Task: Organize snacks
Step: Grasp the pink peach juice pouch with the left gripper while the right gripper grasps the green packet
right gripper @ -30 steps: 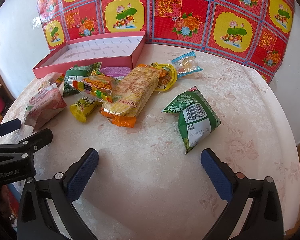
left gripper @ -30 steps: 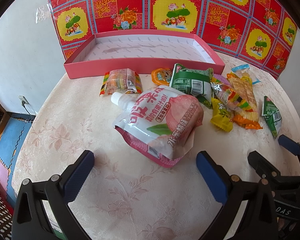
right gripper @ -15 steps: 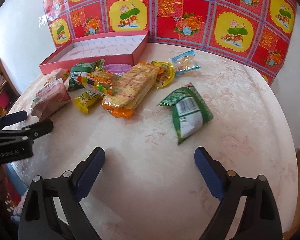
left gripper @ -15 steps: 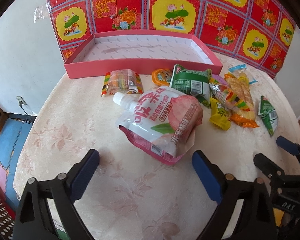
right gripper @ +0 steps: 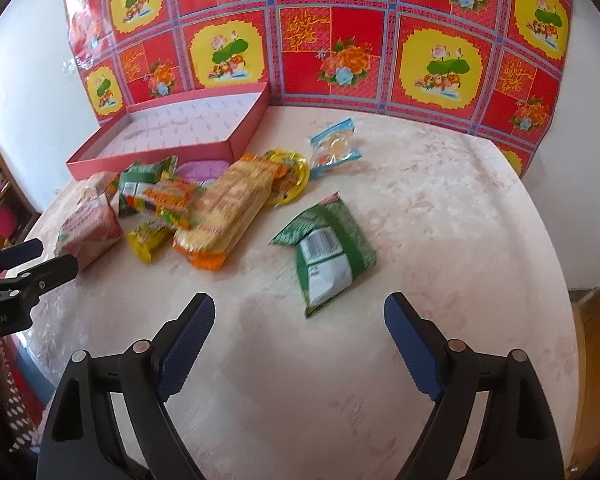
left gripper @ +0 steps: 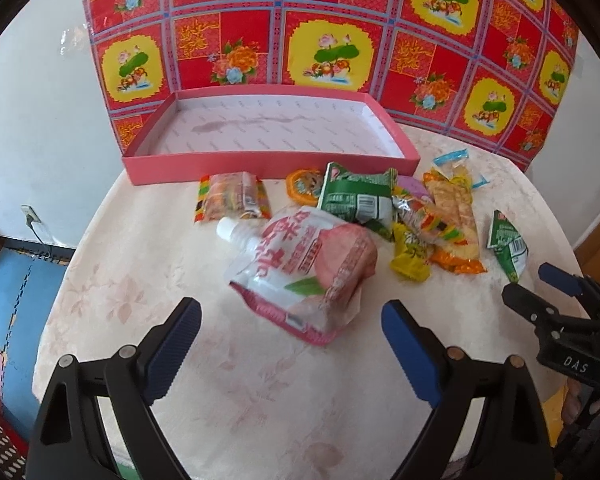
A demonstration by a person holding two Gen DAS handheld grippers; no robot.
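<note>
Left wrist view shows the left tongs empty and gaping wide, their jaws having just narrowed slightly, poised before the white-and-pink spouted peach drink pouch on the pale floral table. Right tongs, likewise empty and just narrowed, face the green foil snack packet. Nothing lies in the shallow pink cardboard box yet; next, each must advance and close.

You see white walls and a bright red flowered cloth behind your round pale desk. Blue floor mats lie below.
</note>
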